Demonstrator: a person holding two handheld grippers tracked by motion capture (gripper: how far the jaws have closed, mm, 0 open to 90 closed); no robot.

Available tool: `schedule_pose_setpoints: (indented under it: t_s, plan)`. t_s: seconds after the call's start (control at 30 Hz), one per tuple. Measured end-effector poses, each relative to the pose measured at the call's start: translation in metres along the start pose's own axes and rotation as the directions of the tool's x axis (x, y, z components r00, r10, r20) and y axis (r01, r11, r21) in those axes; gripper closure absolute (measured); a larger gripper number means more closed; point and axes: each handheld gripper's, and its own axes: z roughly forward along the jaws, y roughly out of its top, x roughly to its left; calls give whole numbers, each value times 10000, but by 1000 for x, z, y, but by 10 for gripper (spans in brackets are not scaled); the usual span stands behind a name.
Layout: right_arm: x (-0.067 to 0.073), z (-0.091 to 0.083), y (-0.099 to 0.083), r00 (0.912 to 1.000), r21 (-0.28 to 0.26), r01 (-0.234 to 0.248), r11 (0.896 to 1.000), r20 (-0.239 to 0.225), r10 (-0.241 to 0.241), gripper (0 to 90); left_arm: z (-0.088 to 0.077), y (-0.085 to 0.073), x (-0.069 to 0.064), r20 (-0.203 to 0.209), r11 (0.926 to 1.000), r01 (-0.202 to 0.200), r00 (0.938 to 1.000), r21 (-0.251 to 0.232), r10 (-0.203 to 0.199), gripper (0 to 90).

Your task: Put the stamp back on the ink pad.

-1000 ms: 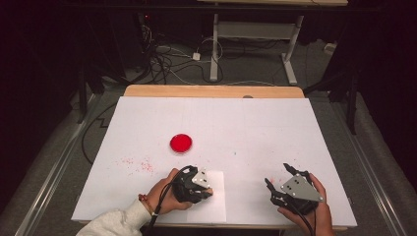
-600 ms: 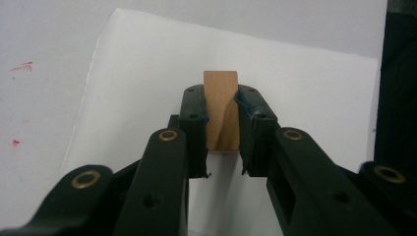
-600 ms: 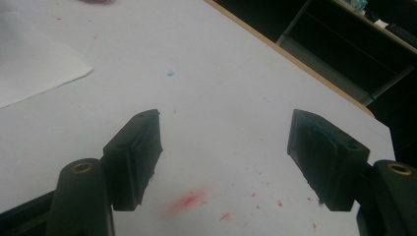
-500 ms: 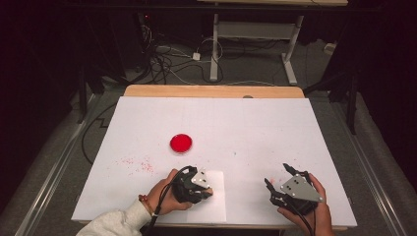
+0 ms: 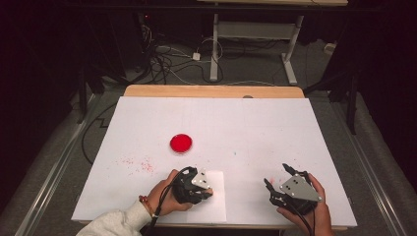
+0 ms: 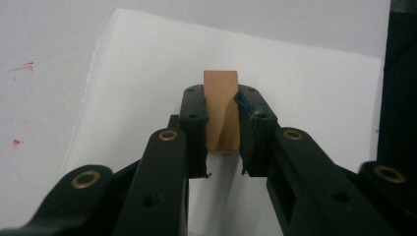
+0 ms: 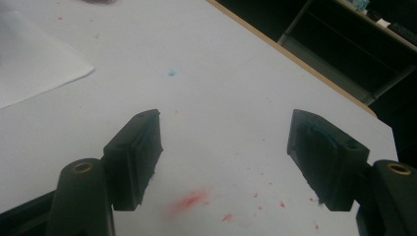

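Left tool [image 6: 221, 105] clenched on a small tan wooden block [image 6: 221, 110] over a white paper sheet [image 6: 305, 98].
Right tool [image 7: 223, 157] released, jaws wide above the red-speckled white table [image 7: 221, 64].

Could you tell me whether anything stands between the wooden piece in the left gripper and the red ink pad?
Nothing visible does. The left gripper holds the wooden piece over the paper sheet; only bare table lies before the red ink pad.
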Motion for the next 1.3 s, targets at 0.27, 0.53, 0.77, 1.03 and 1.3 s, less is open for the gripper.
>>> schedule_pose_setpoints:
  t_s: [0.27,0.53,0.77,1.03,1.3]
  plan:
    - [1,1,1,10000,3,35,10000,-19,-35,295,0,0,0,-21,10000,-6,10000,18,6,735]
    - [1,-1,1,10000,-16,59,10000,-20,-59,295,0,1,0,-4,9998,-145,9999,117,145,734]
    - [0,-1,0,10000,-26,14,10000,-33,-14,295,-8,1,1,-108,9993,-279,9996,-254,277,734]
    - [0,-3,-1,10000,-58,19,10000,31,-19,295,-31,2,2,-463,9944,-160,9989,-1041,112,733]
    - [-1,-4,0,10000,-98,19,10000,57,-18,296,-42,-2,8,-814,9926,-7,9966,-1212,-92,733]
